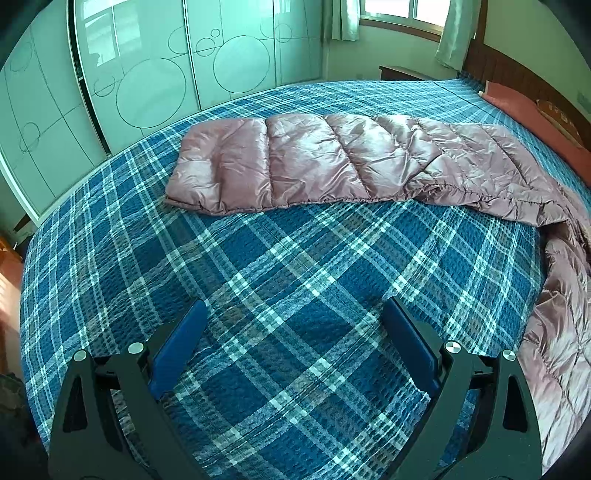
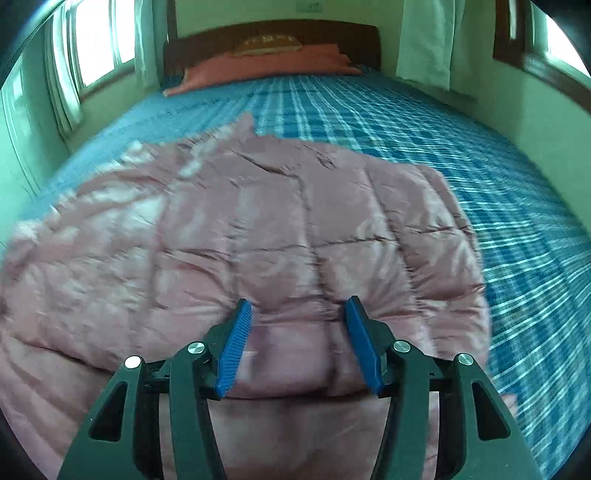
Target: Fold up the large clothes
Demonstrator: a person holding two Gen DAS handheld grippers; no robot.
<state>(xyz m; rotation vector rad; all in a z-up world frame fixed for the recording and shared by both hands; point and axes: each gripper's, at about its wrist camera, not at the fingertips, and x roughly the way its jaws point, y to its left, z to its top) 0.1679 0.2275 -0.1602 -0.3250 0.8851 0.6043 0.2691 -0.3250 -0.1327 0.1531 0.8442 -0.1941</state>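
Note:
A shiny pink quilted down jacket (image 1: 295, 158) lies spread across the blue plaid bedspread (image 1: 277, 258), one long part stretched out flat and the rest trailing down the right side. My left gripper (image 1: 295, 304) hangs open over bare bedspread, well short of the jacket, with nothing between its blue pads. In the blurred right wrist view the jacket (image 2: 221, 221) fills the near half of the bed. My right gripper (image 2: 299, 301) has a puffy fold of the jacket's near edge bunched between its blue pads (image 2: 236, 347), which press on it.
Pale green sliding wardrobe doors (image 1: 147, 74) stand beyond the bed's far side. A red pillow (image 2: 266, 62) and a dark wooden headboard (image 2: 273, 33) mark the head of the bed. Curtained windows (image 2: 99, 40) line the walls. Bare bedspread (image 2: 461, 140) lies right of the jacket.

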